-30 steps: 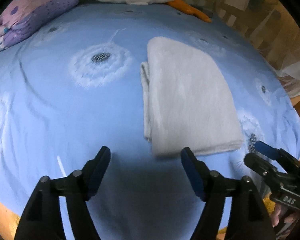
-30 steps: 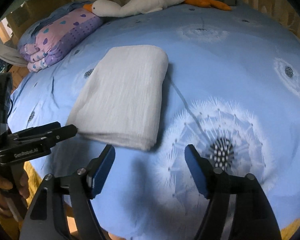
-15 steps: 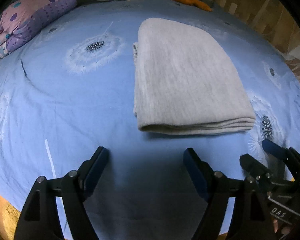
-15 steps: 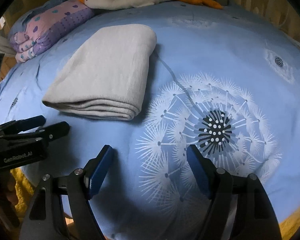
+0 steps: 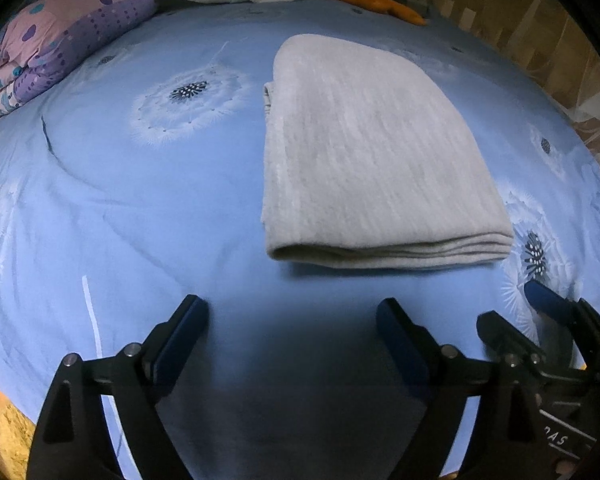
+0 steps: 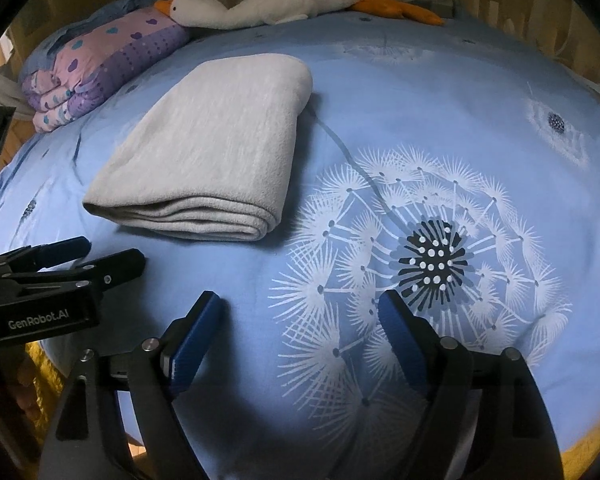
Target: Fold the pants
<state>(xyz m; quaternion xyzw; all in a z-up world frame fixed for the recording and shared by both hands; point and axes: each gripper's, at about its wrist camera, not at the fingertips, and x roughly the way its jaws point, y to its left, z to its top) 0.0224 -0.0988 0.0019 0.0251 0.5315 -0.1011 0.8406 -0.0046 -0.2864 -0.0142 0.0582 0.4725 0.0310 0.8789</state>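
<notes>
Lying flat on the light blue bed sheet with white dandelion prints [image 5: 148, 216], the folded pale grey knitted pants [image 5: 372, 160] are seen as a neat rectangular stack, with the layered edges turned toward both cameras. In the left wrist view the stack is found just beyond the left gripper [image 5: 292, 320], ahead of it and a little to its right, apart from the fingertips. In the right wrist view the same pants [image 6: 216, 152] are placed ahead and to the left of the right gripper [image 6: 300, 316], also not touched.

Both grippers are pointed steeply down toward the sheet, side by side near the bed's front edge; each one is visible in the other's view, at the side.

The jaws of the left gripper have just been opening and are now spread wide, with only bare sheet between them. The jaws of the right gripper have just been opening too and are wide, over a large dandelion print, and nothing is held.

At the far end of the bed a white plush goose with orange beak and feet [image 6: 268, 0] and a folded pink and purple quilt [image 6: 100, 68] are seen.
</notes>
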